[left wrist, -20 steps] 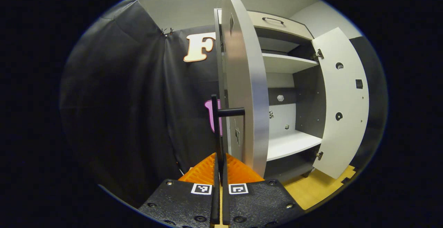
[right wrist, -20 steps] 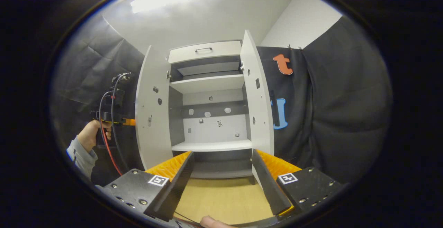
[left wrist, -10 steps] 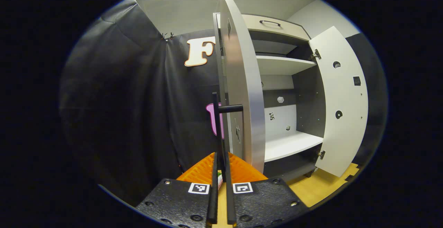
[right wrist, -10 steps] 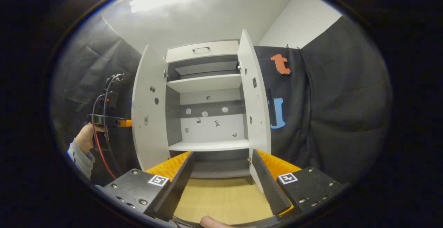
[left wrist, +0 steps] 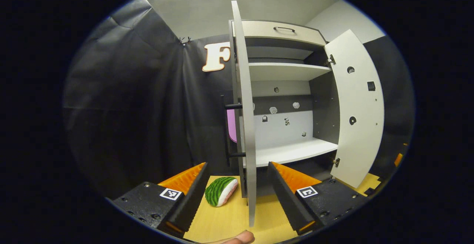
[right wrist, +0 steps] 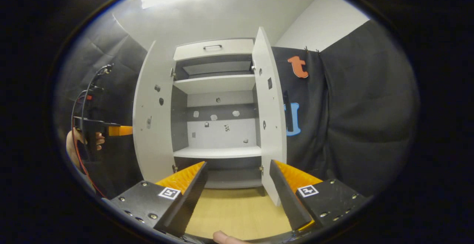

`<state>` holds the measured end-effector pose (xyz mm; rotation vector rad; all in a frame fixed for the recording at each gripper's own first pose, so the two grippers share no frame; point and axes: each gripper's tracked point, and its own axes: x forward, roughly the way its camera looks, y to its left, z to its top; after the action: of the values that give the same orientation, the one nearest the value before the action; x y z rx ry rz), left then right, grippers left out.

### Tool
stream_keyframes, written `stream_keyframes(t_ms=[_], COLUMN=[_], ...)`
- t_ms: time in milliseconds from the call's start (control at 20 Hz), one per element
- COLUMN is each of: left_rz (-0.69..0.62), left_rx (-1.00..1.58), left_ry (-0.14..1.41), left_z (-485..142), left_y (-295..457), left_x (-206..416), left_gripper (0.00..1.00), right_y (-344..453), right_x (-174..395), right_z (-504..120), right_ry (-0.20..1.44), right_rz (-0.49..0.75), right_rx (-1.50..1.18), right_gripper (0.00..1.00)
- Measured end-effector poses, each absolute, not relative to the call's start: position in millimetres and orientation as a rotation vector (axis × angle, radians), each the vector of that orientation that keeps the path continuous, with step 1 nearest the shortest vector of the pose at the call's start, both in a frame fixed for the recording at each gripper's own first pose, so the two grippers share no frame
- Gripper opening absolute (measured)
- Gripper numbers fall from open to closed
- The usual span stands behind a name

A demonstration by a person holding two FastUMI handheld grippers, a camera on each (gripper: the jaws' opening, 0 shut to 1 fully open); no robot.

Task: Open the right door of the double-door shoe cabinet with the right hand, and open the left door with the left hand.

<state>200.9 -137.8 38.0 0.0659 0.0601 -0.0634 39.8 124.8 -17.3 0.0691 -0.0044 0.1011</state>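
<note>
Left gripper view puts your left tool (left wrist: pixel 237 196) low in front of the shoe cabinet (left wrist: pixel 285 107), its two fingers spread wide apart and holding nothing. The left door (left wrist: pixel 247 125) stands swung out, edge-on to you, and its lower edge comes down between the spread fingers without touching either. The black bar handle (left wrist: pixel 229 133) sits on the far face of that door, well ahead of the fingertips. On the wooden floor (left wrist: pixel 229 218), just left of the door's foot and between the fingers, lies a small green-and-white watermelon slice toy (left wrist: pixel 221 191). The right door (left wrist: pixel 357 107) is swung open too, showing its inner face with hinges. Between the two doors you can see the white shelves (left wrist: pixel 292 151) and, above them, a drawer with a dark handle (left wrist: pixel 276 29). A fingertip (left wrist: pixel 240 237) of your own hand peeks in at the bottom edge.

Right gripper view shows your right tool (right wrist: pixel 237 196) also spread wide and gripping nothing, aimed at the middle of the open cabinet (right wrist: pixel 216 114) above the floor (right wrist: pixel 237 210). The right door (right wrist: pixel 269 118) stands open just beyond the right finger, apart from it. The left door (right wrist: pixel 152 118) is open on the other side. Beyond that left door, at the far left, you can see a hand (right wrist: pixel 74 146) holding the left tool (right wrist: pixel 111 130), which points toward the door's outer side; whether it touches the door cannot be told from here.
</note>
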Motion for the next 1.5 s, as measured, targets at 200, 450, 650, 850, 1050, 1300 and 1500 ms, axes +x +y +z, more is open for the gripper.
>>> stream_keyframes(t_ms=[200, 450, 650, 850, 1050, 1300, 1500], left_rz=[-0.103, -0.150, -0.180, -0.205, -0.201, -0.203, -0.207], left_rx=[0.019, -0.036, -0.056, -0.049, -0.027, -0.056, -0.064], left_ry=[0.016, 0.008, 0.016, 0.020, 0.043, 0.039, -0.004], left_z=[40, 36, 32, 27, 22, 23, 30], left_y=[-157, -184, -200, -208, -207, -214, -215], left_x=[197, 187, 181, 177, 175, 173, 178], left_gripper=[0.97, 0.94, 0.96, 0.97, 1.00, 0.97, 0.96], right_y=[127, 134, 140, 137, 136, 141, 144], right_x=[46, 52, 50, 48, 47, 44, 42], right_z=[-34, -41, -40, -28, -22, -12, -14], right_ry=[0.032, 0.048, 0.037, -0.001, -0.021, -0.053, -0.059], right_rz=[0.104, 0.117, 0.132, 0.128, 0.122, 0.130, 0.133], right_rx=[0.073, 0.067, 0.071, 0.102, 0.109, 0.131, 0.100], right_gripper=[0.99, 0.96, 0.99, 0.96, 0.99, 0.99, 0.99])
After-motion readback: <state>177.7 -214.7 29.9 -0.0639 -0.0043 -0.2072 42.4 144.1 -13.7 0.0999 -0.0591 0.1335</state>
